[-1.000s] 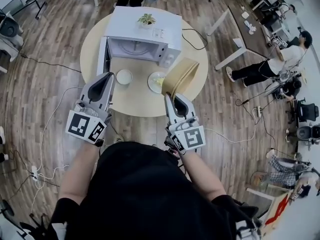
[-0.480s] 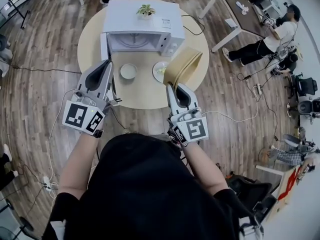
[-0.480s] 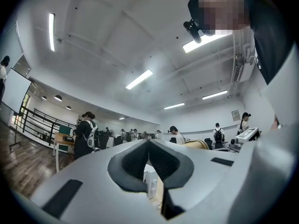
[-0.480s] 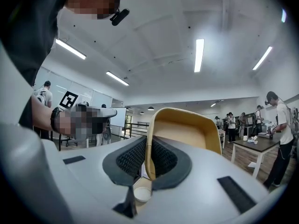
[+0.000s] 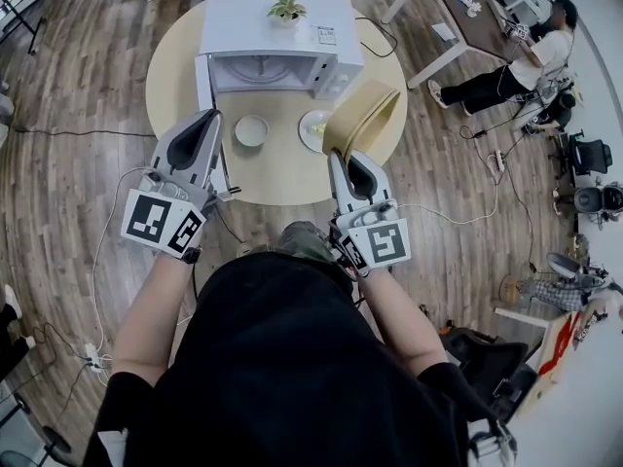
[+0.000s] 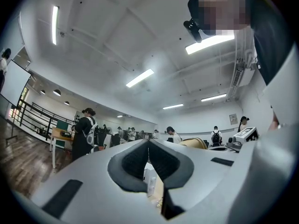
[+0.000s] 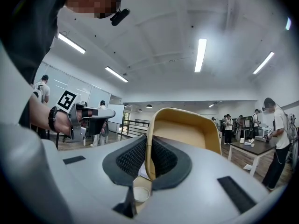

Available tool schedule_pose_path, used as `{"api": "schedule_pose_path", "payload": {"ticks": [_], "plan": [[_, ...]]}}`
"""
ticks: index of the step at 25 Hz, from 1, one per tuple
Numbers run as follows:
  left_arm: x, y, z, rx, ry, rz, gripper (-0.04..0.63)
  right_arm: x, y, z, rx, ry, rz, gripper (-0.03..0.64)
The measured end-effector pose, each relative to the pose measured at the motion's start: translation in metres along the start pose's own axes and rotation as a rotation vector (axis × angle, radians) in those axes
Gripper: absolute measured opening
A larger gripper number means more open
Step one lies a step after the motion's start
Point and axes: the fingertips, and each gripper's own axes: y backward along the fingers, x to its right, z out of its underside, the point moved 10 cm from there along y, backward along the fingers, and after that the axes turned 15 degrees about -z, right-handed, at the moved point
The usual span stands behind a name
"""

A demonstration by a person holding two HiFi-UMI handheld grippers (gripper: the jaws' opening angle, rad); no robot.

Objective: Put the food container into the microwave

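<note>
Microwave (image 5: 277, 42) stands at the far side of the round table (image 5: 282, 178), its door (image 5: 202, 81) swung open to the left and a small potted plant (image 5: 287, 10) on top. In front of it lie a small white bowl (image 5: 251, 130) and a plate (image 5: 313, 129) with food. The right gripper (image 5: 343, 156) has its jaws clamped on one wall of the tan food container (image 5: 362, 120), which hangs tilted on its side above the table's right part, just beside the plate and short of the microwave. The left gripper (image 5: 206, 117) hovers over the table's near left edge, jaws closed together with nothing between them.
</note>
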Motion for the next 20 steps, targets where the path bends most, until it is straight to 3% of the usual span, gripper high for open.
{"api": "schedule_pose_path", "payload": {"ticks": [20], "plan": [[-0.01,-0.05,0.025,-0.017,-0.025,-0.078,0.023,0.074,-0.067,0.013,-0.064,0.064,-0.14,0.041]]}}
